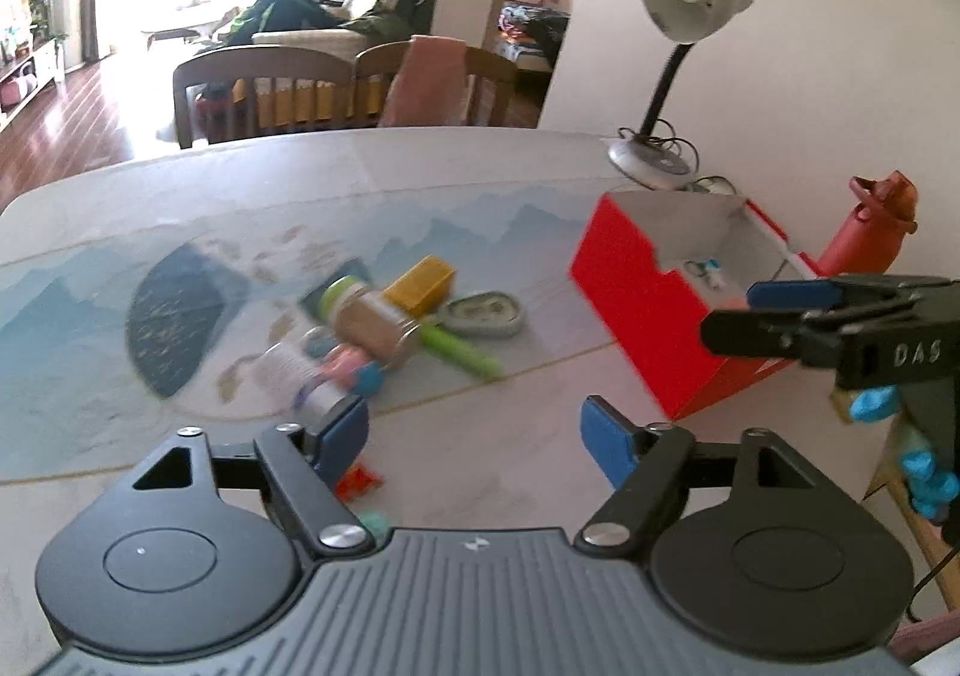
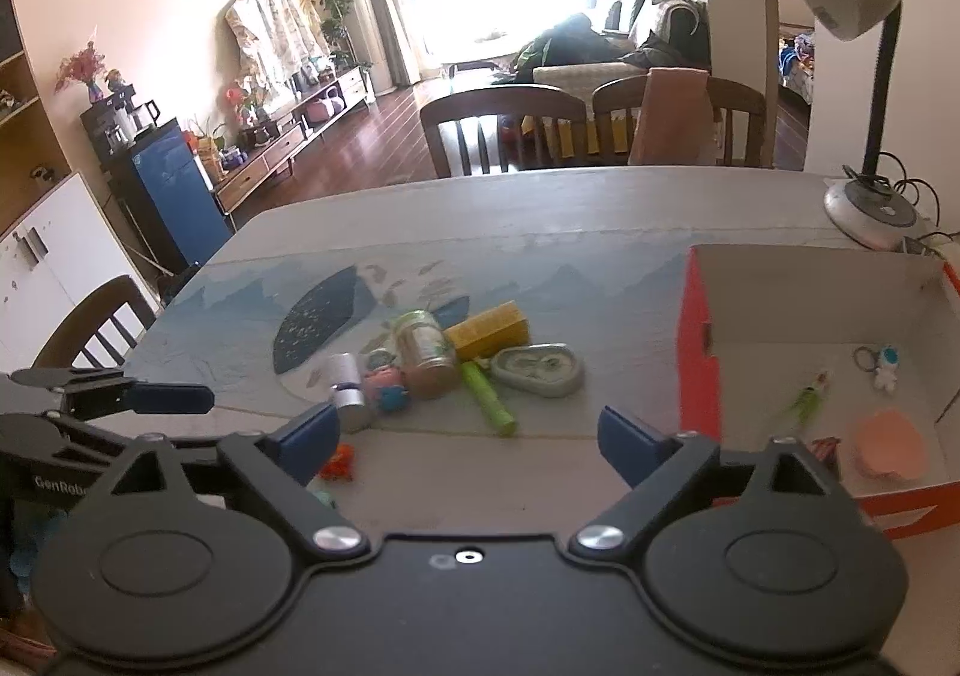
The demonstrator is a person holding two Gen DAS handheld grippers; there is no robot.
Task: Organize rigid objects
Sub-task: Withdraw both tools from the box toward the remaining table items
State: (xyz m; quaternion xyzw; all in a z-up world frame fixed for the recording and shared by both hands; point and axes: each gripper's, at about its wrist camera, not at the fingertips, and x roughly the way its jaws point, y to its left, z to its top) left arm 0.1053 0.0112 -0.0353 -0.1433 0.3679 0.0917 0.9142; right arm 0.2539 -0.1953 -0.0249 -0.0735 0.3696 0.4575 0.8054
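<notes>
Two grippers, both spread wide and empty: left gripper (image 1: 474, 436), right gripper (image 2: 468, 445).

Item: red box (image 2: 696, 352), open-topped, at 3 o'clock on the table (image 2: 540, 208). Contents: astronaut keychain (image 2: 885, 367), green stick (image 2: 801, 406), pink piece (image 2: 891, 445).

Item: loose pile, at 12 o'clock ahead of both tools, well apart from the box. Jar on its side (image 2: 426, 355), touching a yellow block (image 2: 489, 334); green tube (image 2: 489, 397) just beside it; oval grey-green tin (image 2: 540, 370); small white-and-silver can (image 2: 348, 391); pink and blue toy (image 2: 387, 385). Orange scrap (image 2: 339, 463) near the right gripper's left finger, apart from the pile.

Step, judged: between pieces, with sorting part done and the pile yet to be boxed. Next move likely calls for reaching to 12 o'clock, picking an outer piece such as the green tube or the can, and straddling it without nudging the jar, which could roll.

Clearances: bare table between pile and box gives an open lane. Box's near wall stands tall, so loads must lift over it. Desk lamp (image 2: 864, 16) crowds the 1 o'clock corner.
</notes>
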